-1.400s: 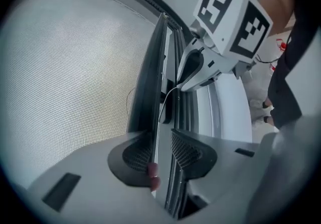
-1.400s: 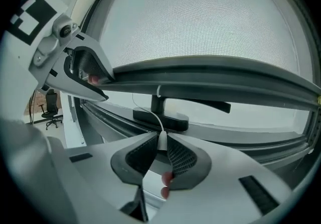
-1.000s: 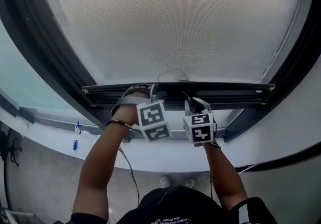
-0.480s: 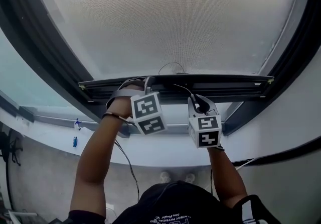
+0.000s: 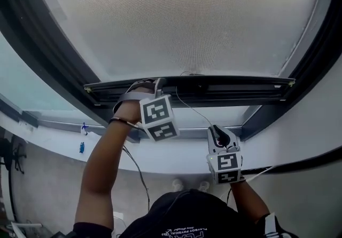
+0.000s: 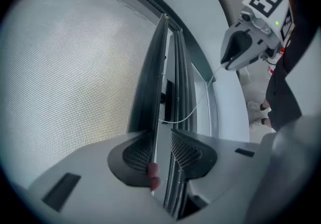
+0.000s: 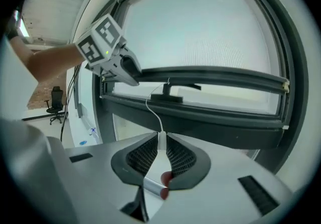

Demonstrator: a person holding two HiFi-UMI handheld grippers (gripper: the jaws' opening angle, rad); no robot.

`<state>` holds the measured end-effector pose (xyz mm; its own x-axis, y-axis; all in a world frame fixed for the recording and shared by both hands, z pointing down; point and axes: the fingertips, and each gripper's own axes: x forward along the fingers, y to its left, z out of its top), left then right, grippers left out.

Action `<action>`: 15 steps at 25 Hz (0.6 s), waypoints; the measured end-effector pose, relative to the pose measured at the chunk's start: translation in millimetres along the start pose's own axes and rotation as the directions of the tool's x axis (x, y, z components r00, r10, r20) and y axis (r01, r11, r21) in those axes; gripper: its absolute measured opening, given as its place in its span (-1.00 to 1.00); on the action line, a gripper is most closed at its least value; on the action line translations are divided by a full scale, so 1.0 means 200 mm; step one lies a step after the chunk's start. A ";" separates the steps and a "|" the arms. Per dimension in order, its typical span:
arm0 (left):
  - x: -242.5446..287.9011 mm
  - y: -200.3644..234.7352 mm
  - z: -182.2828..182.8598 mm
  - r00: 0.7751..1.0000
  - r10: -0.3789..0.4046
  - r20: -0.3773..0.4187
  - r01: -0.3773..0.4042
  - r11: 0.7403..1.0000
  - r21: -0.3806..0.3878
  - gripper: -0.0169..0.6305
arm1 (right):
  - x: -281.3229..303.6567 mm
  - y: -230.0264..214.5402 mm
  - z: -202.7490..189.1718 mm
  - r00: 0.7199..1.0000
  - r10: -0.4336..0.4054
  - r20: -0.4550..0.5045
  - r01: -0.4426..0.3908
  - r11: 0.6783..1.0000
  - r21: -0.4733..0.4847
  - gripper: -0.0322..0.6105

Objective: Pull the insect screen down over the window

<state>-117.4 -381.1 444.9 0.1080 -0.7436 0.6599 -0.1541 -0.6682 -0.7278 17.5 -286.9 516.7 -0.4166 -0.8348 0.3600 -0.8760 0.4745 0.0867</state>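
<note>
Window with a grey mesh screen [image 5: 181, 18] drawn most of the way down, seen from over the shoulder of a person standing at it. The screen's dark bar [image 5: 240, 86] hangs level across the opening, a little above the lower frame, with a strip of bare glass showing beneath. The left gripper [image 6: 159, 140] reaches up to the bar near its middle, its jaws set wide and clamped across the bar's edge. The right gripper [image 7: 160, 140] sits lower and nearer the person, over the white sill [image 5: 160, 162], its jaws pinched shut on the white end of a thin cord [image 5: 189, 110] that runs up to a small handle on the bar. This looks like the last stretch of the pull. The next move likely calls for drawing cord and bar down together, keeping the bar level in its side tracks, until it meets the lower frame. No containers are in sight.
</note>
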 end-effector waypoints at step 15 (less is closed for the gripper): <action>0.00 -0.01 0.01 1.000 0.002 0.005 -0.002 1.000 -0.006 -0.59 | 0.35 0.14 -0.72 0.965 0.070 -0.254 -0.057 0.997 0.058 -0.72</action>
<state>-114.6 -379.7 444.5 0.1125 -0.7452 0.6573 -0.1606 -0.6664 -0.7281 -1.9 -291.2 678.1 -0.4016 -0.7007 0.5897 -0.8633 0.5045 0.0114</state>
